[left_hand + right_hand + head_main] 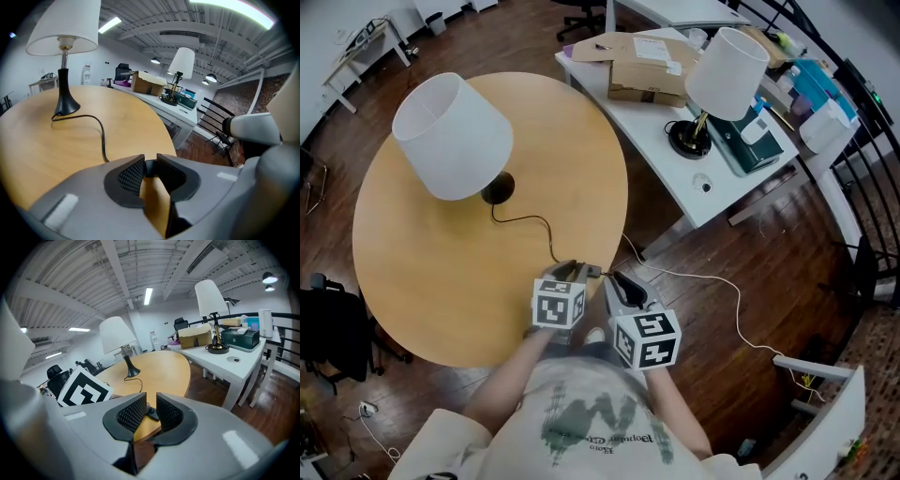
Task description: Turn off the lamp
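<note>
A lamp with a white shade (450,136) and black base (497,190) stands on the round wooden table (412,281). Its black cord (546,230) runs to an inline switch (592,272) at the table's near edge. My left gripper (577,272) points down at the switch. The switch's dark body (150,168) shows in the narrow gap at that gripper's tips, and its jaws stand slightly apart. My right gripper (619,281) sits just right of it, jaws also a narrow gap apart. In the right gripper view the switch (151,412) lies just beyond the tips.
A white desk (675,159) stands to the right with a second lamp (727,61) and a cardboard box (649,67). A white cable (712,281) trails over the wooden floor. A black railing (862,141) runs along the far right, and a black chair (328,337) stands at the left.
</note>
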A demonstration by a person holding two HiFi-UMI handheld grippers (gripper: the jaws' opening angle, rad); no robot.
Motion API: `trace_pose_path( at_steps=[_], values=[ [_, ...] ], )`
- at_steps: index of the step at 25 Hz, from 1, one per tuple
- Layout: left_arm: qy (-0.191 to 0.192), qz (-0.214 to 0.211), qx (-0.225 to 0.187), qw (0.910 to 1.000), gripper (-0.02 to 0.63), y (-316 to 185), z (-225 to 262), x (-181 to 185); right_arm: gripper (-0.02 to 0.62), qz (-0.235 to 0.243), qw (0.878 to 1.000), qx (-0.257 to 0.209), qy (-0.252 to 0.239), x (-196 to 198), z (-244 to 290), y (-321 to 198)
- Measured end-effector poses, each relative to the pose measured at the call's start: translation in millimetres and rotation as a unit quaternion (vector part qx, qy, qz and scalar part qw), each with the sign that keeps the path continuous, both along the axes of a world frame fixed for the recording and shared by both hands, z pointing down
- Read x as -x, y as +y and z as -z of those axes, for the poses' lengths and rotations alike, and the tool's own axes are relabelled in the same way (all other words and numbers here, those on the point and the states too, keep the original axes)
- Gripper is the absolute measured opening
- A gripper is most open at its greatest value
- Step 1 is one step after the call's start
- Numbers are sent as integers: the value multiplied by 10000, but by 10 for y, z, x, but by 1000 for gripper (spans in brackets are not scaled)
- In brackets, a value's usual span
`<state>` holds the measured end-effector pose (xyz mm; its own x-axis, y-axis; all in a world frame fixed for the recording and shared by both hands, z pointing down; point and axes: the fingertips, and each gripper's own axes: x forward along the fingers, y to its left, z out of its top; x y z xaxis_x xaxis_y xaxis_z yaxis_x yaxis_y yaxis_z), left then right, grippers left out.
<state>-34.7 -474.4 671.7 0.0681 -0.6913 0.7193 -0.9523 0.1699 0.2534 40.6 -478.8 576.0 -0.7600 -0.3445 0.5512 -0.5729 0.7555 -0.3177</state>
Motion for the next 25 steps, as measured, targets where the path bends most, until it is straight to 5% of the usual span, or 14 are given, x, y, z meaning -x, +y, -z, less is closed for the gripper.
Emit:
trace_pose_path(
  at_steps=[10, 25],
  values=[
    [208, 70, -148, 9997, 80, -12, 22, 23, 63, 109, 9999, -27, -54, 102, 31, 41],
    [-19, 663, -1215, 9904, 12, 659, 989, 452, 21, 422, 9966, -581, -393, 574, 516, 606]
  ],
)
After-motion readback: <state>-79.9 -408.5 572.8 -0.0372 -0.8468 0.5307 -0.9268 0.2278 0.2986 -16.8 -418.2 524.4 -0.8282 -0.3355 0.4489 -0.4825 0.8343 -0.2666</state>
